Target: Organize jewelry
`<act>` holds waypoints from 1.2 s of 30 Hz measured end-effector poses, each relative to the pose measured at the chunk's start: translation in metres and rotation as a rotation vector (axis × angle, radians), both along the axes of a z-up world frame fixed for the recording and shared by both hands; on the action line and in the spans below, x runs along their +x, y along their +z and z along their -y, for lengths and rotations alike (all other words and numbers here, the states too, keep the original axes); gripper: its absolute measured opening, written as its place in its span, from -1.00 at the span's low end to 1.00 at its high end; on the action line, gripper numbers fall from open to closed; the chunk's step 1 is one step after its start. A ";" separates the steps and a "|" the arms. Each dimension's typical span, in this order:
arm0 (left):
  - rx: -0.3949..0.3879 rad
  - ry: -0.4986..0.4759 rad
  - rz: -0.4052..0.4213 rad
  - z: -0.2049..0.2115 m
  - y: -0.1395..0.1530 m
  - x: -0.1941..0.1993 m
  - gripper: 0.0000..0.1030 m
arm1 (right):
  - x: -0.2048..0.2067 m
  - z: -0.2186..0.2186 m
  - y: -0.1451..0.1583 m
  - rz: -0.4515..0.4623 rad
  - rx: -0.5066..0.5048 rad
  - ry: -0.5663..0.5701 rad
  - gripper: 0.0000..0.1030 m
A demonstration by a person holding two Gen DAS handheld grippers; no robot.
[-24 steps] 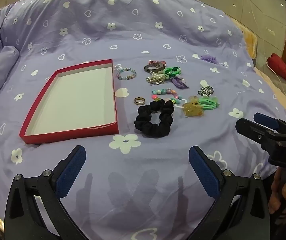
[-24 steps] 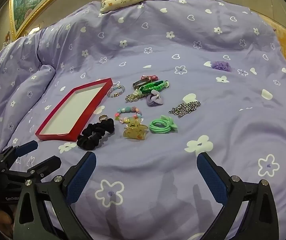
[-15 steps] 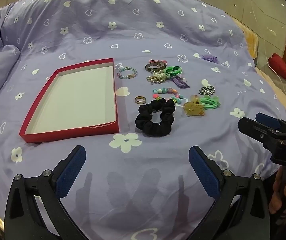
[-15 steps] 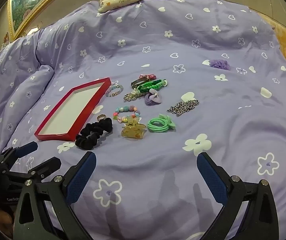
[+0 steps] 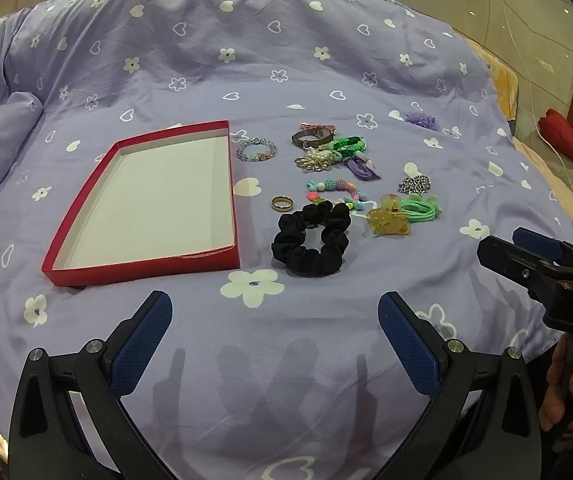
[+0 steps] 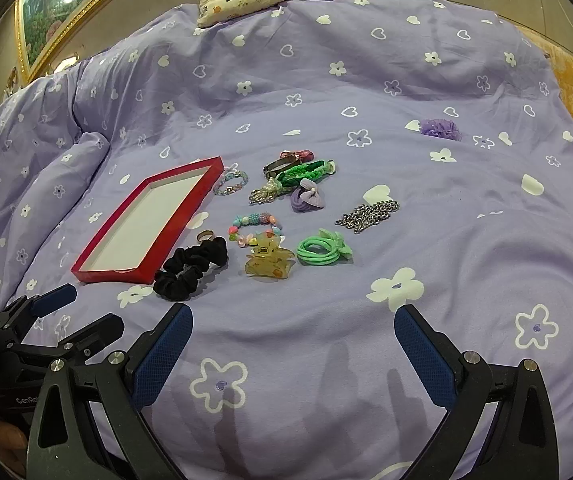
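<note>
— Left gripper (image 5: 274, 332)? Right gripper (image 6: 292, 344)?
— Both spread wide, blue-padded fingers (image 5: 142, 340) apart, holding nothing, hovering over a lilac quilt printed with white hearts and flowers (image 5: 286, 60), short of every piece.
— Shallow red cardboard tray with a white floor (image 5: 222, 258)?
— At ten o'clock from the left gripper, flat on the quilt, nothing inside.
— Nearest piece?
— Black fabric scrunchie (image 5: 311, 239), at twelve o'clock, just beside the tray's near right corner. Plain gold-toned ring (image 5: 282, 203) at eleven o'clock from the scrunchie, close but apart.
— Beyond those?
— String of pastel multicoloured beads (image 5: 336, 192) touching the scrunchie's far edge. Translucent amber claw clip (image 6: 268, 262) at three o'clock from the scrunchie, mint-green elastic hair ties (image 6: 322, 250) touching the clip's right side. Silver chain heaped loosely (image 6: 366, 212) at one o'clock from the ties.
— Farther back?
— Pale blue beaded bracelet (image 5: 256, 150) just off the tray's far right corner; green braided band (image 6: 302, 172) in a tangled cluster at three o'clock from there. Frilly purple hair tie (image 6: 440, 128) alone, well apart, far right.
</note>
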State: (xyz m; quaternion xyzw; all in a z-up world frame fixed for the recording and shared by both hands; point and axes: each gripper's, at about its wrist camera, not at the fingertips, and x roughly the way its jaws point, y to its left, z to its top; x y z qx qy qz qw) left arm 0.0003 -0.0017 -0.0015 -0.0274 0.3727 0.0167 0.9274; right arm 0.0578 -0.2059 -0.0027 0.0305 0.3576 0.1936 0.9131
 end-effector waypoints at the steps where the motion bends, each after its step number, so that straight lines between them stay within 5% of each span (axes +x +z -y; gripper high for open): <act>1: 0.001 0.001 0.001 0.000 0.000 0.000 1.00 | 0.000 0.000 0.001 0.003 0.001 0.000 0.98; 36: 0.015 0.017 0.042 0.000 0.012 -0.005 1.00 | -0.005 -0.001 0.006 0.031 0.030 0.014 0.98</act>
